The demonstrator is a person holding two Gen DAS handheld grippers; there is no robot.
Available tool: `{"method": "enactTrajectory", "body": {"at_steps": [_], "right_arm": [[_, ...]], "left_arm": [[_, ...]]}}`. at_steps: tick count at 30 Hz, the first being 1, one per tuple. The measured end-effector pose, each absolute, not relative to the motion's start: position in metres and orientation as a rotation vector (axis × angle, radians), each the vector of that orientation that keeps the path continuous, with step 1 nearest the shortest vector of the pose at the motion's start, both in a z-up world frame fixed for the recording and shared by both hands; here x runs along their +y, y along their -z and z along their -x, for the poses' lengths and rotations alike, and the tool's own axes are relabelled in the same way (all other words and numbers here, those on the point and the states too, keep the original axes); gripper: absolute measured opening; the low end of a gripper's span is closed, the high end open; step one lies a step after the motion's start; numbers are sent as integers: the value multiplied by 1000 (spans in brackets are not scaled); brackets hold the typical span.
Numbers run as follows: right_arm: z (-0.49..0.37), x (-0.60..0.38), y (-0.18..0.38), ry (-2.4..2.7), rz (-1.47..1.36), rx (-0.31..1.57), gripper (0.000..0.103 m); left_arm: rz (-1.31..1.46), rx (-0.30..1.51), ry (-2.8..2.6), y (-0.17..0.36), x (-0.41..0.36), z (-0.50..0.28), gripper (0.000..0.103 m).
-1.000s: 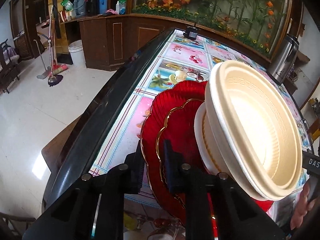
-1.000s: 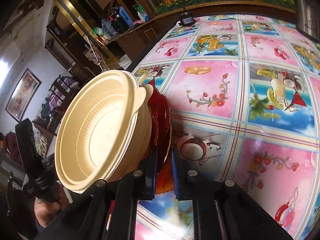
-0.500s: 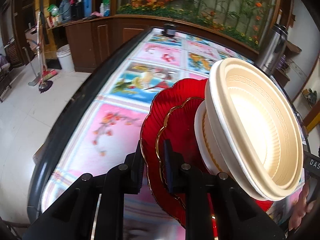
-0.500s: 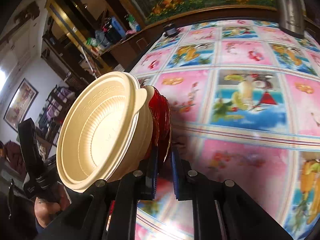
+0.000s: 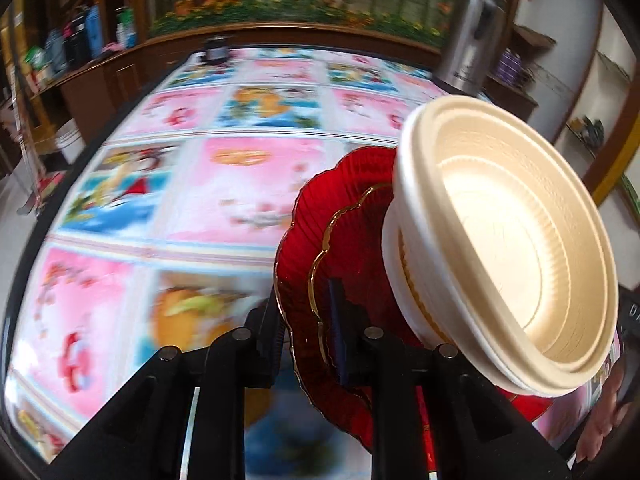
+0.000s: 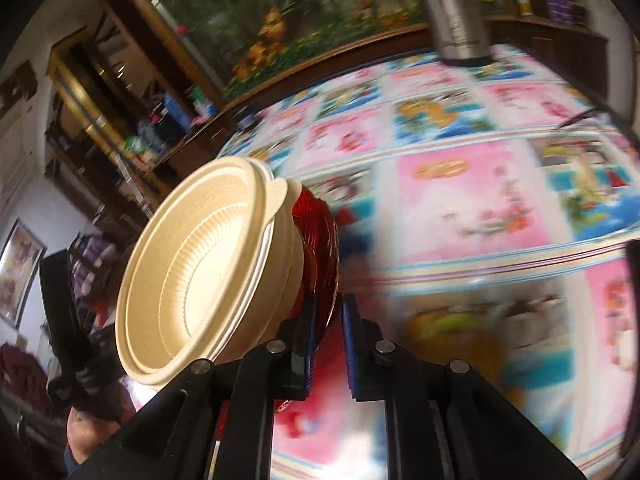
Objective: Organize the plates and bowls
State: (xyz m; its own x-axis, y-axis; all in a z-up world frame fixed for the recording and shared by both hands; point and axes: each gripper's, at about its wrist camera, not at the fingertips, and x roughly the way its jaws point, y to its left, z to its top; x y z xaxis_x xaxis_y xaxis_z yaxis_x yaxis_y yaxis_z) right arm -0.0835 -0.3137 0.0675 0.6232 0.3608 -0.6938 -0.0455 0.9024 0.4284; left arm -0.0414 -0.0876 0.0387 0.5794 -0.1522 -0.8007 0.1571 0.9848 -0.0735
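A stack of cream bowls (image 5: 500, 248) rests on two red gold-rimmed plates (image 5: 344, 216), tilted steeply and held up over the patterned table (image 5: 240, 180). My left gripper (image 5: 306, 320) pinches the near rim of the red plates; its jaws are opening slightly, and the rim still sits between the pads. In the right wrist view the cream bowls (image 6: 192, 280) face left and my right gripper (image 6: 326, 320) is shut on the opposite rim of the red plates (image 6: 320, 240). The left gripper (image 6: 60, 320) shows there at far left, in a hand.
A steel thermos (image 5: 468, 36) stands at the table's far right corner, and a small black object (image 5: 216, 50) sits at the far end. The table's dark edge (image 5: 100, 132) runs down the left. Wooden cabinets with bottles (image 5: 80, 40) line the far left wall.
Both grippers have carried the tilted stack sideways across the table, away from its left edge and nearer the thermos. The background is now blurred by motion. The grip on the plates looks the same.
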Motion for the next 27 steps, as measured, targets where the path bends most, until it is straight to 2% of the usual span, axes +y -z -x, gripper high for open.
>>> {"method": "enactTrajectory", "body": {"at_steps": [7, 11, 12, 13, 14, 16, 18, 20, 24, 27], "right_arm": [[81, -339, -59, -167, -375, 848, 12], [75, -343, -49, -190, -411, 839, 16], [75, -344, -48, -195, -414, 830, 16], [76, -345, -48, -198, -408, 818, 17], [78, -347, -48, -197, -401, 808, 21], [85, -353, -49, -184, -403, 784, 29], [94, -359, -49, -191, -410, 754, 31], [103, -367, -50, -192, -434, 731, 38], [116, -385, -52, -179, -507, 669, 38], [119, -387, -51, -153, -526, 679, 38]], "left_arm": [[-82, 883, 158, -35, -117, 41, 22], [-58, 853, 170, -33, -113, 45, 25], [-53, 855, 173, -32, -114, 44, 28], [-40, 861, 183, -31, -112, 45, 35], [-34, 860, 192, -33, -111, 48, 40], [-38, 834, 204, -37, -108, 56, 63], [-46, 821, 196, -40, -103, 64, 76], [-7, 798, 214, -47, -92, 71, 76], [34, 773, 215, -51, -77, 80, 76], [75, 782, 191, -50, -67, 79, 80]]}}
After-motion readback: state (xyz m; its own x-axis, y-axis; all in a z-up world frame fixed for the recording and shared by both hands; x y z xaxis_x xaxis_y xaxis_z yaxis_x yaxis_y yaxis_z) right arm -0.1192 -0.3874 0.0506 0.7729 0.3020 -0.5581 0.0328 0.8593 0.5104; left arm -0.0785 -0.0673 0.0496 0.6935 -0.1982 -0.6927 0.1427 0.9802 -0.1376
